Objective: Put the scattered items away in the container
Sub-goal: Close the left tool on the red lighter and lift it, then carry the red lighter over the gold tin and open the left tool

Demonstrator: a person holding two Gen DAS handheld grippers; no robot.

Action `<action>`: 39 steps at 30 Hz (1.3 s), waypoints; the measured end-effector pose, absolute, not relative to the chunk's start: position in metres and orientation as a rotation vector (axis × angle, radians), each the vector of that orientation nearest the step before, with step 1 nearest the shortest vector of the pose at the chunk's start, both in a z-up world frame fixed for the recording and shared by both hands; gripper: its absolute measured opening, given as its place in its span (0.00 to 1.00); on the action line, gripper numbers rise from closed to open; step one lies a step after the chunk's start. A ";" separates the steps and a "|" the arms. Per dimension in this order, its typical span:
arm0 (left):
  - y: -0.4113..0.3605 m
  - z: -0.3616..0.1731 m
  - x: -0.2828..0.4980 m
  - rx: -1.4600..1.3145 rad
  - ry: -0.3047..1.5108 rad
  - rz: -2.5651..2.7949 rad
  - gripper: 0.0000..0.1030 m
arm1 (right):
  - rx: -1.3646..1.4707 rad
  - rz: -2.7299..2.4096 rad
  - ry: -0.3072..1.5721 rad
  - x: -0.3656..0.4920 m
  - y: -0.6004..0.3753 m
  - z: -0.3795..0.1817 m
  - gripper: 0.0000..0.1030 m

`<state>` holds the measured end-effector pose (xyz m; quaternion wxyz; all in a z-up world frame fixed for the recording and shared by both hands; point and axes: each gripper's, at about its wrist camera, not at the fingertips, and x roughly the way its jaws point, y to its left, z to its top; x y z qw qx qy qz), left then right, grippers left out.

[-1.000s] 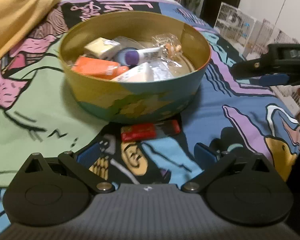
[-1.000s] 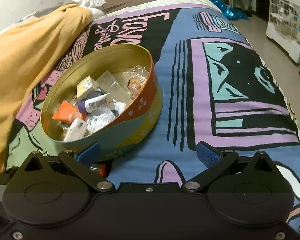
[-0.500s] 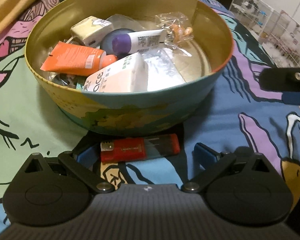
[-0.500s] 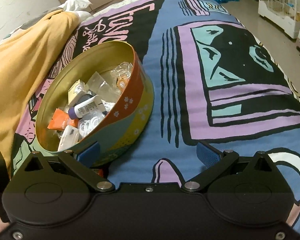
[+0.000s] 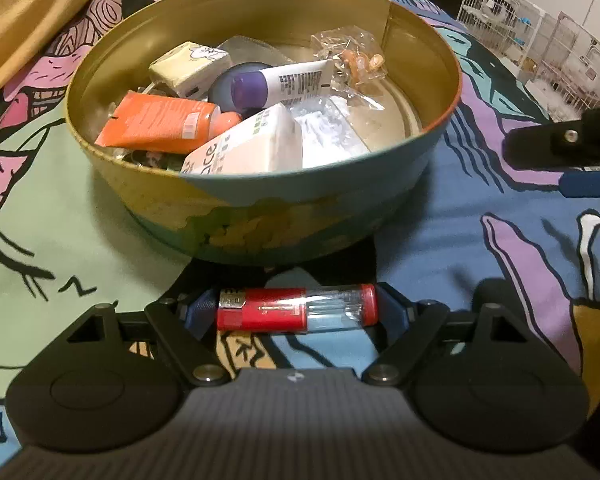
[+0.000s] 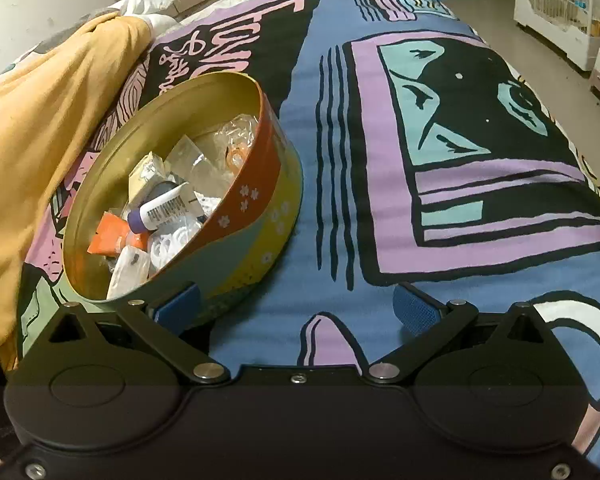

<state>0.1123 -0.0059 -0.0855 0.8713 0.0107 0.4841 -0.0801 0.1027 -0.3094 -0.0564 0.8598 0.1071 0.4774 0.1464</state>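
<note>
A red lighter (image 5: 296,309) with a clear end lies crosswise on the bedspread, just in front of the round tin (image 5: 284,208). My left gripper (image 5: 296,312) is closing on it, and its blue pads (image 5: 200,314) meet the lighter's two ends. The tin holds an orange tube (image 5: 160,124), a purple-capped tube (image 5: 284,82), small packets and boxes. My right gripper (image 6: 296,308) stands open over the blue cloth with nothing between its fingers, the tin (image 6: 260,240) at its left finger. In the left wrist view, the right gripper (image 5: 560,156) shows at the right edge.
A patterned bedspread (image 6: 440,160) covers the bed. A yellow-orange blanket (image 6: 40,128) is heaped to the left of the tin. White wire cages (image 5: 540,40) stand on the floor beyond the bed's right side.
My left gripper came forward and down to the lighter, and its jaws narrowed from wide open until the pads reached the lighter's ends. The right gripper rolled a little and stayed open.
</note>
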 end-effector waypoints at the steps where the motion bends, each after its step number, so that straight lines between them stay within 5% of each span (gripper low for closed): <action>1: -0.005 -0.084 0.110 0.025 1.016 -0.167 0.80 | 0.222 0.308 1.006 0.103 -0.309 -0.057 1.00; 21: 0.049 0.003 0.083 0.096 0.864 -0.094 0.80 | 0.108 0.336 1.085 0.101 -0.291 -0.066 1.00; 39: 0.032 0.063 0.159 0.097 0.731 -0.087 0.80 | 0.094 0.341 1.108 0.104 -0.288 -0.073 1.00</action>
